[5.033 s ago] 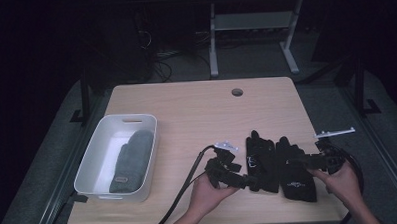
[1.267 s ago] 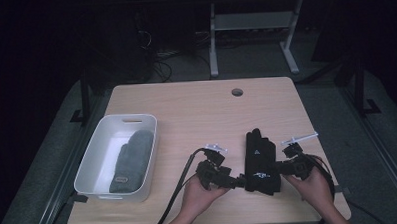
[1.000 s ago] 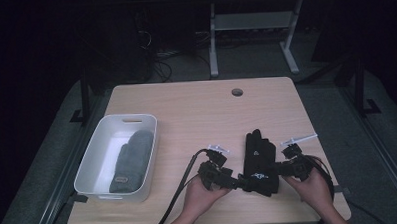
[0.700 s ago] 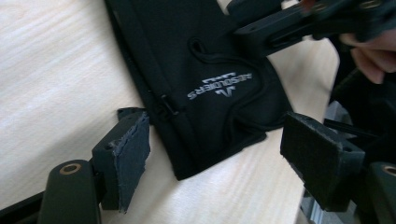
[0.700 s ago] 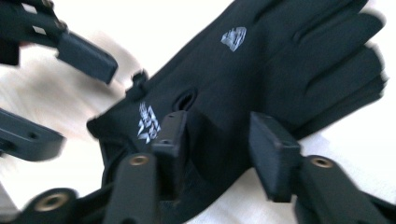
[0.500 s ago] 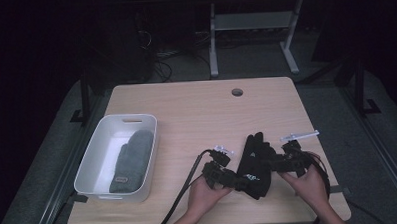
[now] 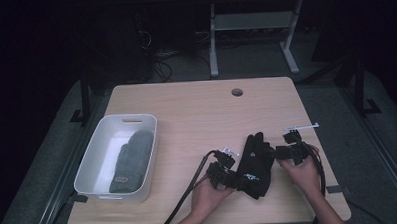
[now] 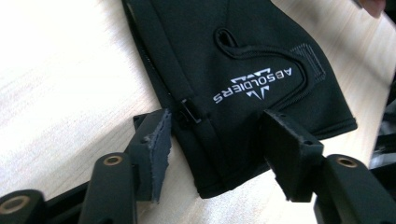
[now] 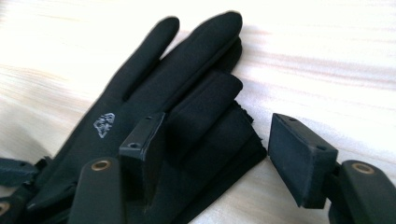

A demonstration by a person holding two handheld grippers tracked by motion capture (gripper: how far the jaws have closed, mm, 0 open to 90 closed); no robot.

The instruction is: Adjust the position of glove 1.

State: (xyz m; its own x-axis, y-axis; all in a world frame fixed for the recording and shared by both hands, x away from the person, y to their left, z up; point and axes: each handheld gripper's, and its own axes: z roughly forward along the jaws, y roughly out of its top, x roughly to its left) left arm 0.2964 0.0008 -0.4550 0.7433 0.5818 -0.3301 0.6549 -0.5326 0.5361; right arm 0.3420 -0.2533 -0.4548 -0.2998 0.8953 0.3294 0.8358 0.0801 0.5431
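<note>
A black glove (image 7: pixel 256 162) with a white "ABSOLDIERS" logo lies flat near the table's front edge, fingers pointing away from the person. My left gripper (image 7: pixel 235 180) is at its cuff. In the left gripper view the glove's cuff (image 8: pixel 243 93) lies between the open jaws of that gripper (image 8: pixel 219 140). My right gripper (image 7: pixel 274 152) is at the finger side. In the right gripper view the glove (image 9: pixel 154 107) lies in layers, and this gripper (image 9: pixel 217 144) is open, one jaw over the cloth and the other over bare wood.
A white tray (image 7: pixel 91 168) stands at the table's left with a grey mitten (image 7: pixel 130 159) inside. A round cable hole (image 7: pixel 237 92) sits near the far edge. Cables trail from both grippers off the front edge.
The dark cloth that lay spread wide at the right five seconds ago is now a narrower stack, shifted left and tilted. The right gripper has moved up and left toward the fingers.
</note>
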